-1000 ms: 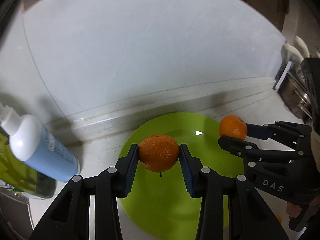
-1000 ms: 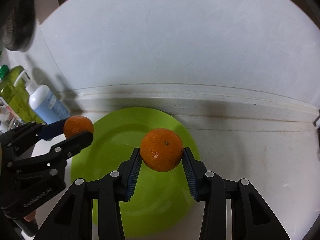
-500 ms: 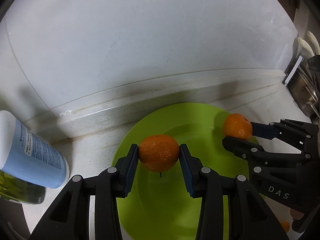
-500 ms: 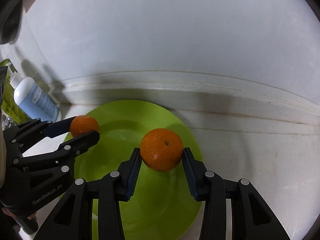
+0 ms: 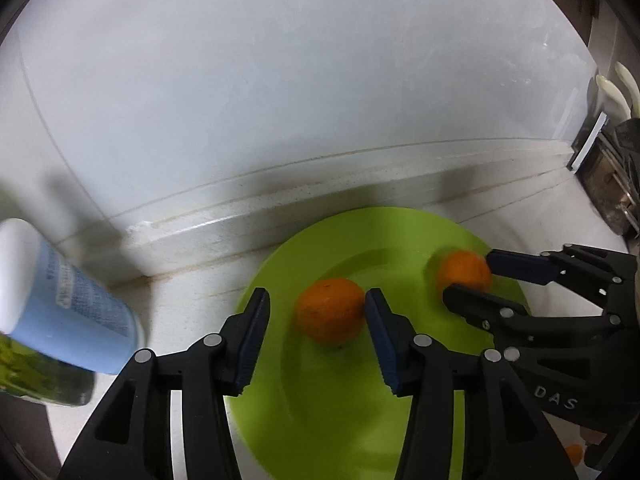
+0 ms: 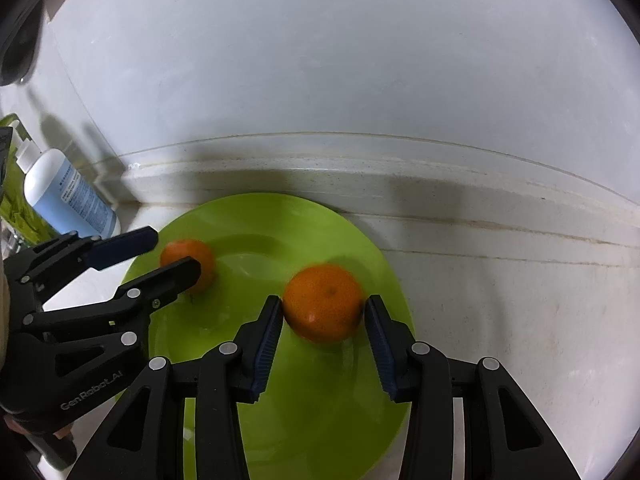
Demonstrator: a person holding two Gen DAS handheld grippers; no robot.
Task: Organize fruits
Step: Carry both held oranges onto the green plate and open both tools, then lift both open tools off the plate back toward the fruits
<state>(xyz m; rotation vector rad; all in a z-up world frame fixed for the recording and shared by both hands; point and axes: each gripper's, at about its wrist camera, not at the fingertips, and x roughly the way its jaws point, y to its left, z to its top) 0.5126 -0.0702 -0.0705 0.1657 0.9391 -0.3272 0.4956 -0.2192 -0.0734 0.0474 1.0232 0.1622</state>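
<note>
Two oranges sit low over a lime-green plate (image 5: 320,420) (image 6: 280,232) on the white counter. My left gripper (image 5: 316,316) (image 6: 172,254) has its jaws opening. Its orange (image 5: 330,310) (image 6: 192,250) lies between them against the right pad, with a clear gap to the left pad. The jaws of my right gripper (image 6: 322,316) (image 5: 472,278) are opening too. The second orange (image 6: 324,302) (image 5: 462,272) is blurred between those pads and no longer pinched. Both oranges look to be on the plate or just above it.
A blue-and-white bottle (image 5: 68,312) (image 6: 64,196) and a green bottle (image 5: 24,368) stand left of the plate. The wall's raised ledge (image 6: 400,184) runs right behind it. A metal utensil rack (image 5: 612,184) is at far right. A small piece of orange fruit (image 5: 574,452) lies at the lower right.
Both grippers came down closer to the plate with their oranges. In the last half second both pairs of jaws spread, and the oranges slipped out of the grip.
</note>
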